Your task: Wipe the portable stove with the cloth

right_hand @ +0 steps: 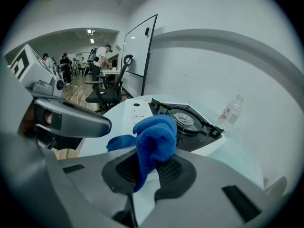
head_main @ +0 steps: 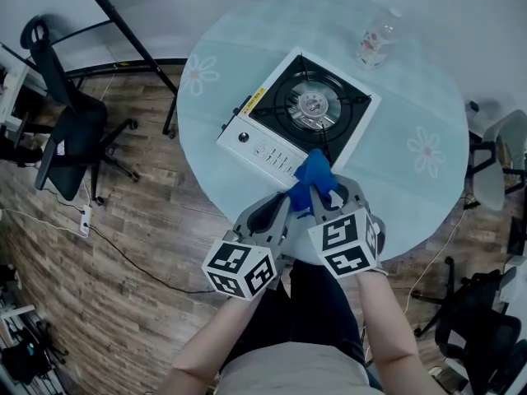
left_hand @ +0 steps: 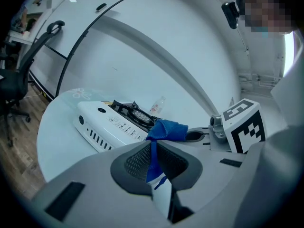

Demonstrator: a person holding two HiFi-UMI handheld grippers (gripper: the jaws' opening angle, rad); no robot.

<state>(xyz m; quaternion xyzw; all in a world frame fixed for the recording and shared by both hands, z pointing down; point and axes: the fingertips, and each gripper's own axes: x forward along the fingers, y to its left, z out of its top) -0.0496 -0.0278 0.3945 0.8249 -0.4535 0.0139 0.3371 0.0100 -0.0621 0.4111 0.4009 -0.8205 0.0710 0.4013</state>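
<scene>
The white portable stove with its black burner sits mid-table; it also shows in the left gripper view and the right gripper view. A blue cloth hangs bunched just off the stove's near edge, held from both sides. My left gripper is shut on one end of the cloth, and a strip runs down between its jaws. My right gripper is shut on the other end, with the cloth piled over its jaws.
The round pale-blue table carries a clear plastic bottle beyond the stove. Black office chairs stand on the wood floor to the left, and another chair is at the right. A whiteboard stand leg crosses the upper left.
</scene>
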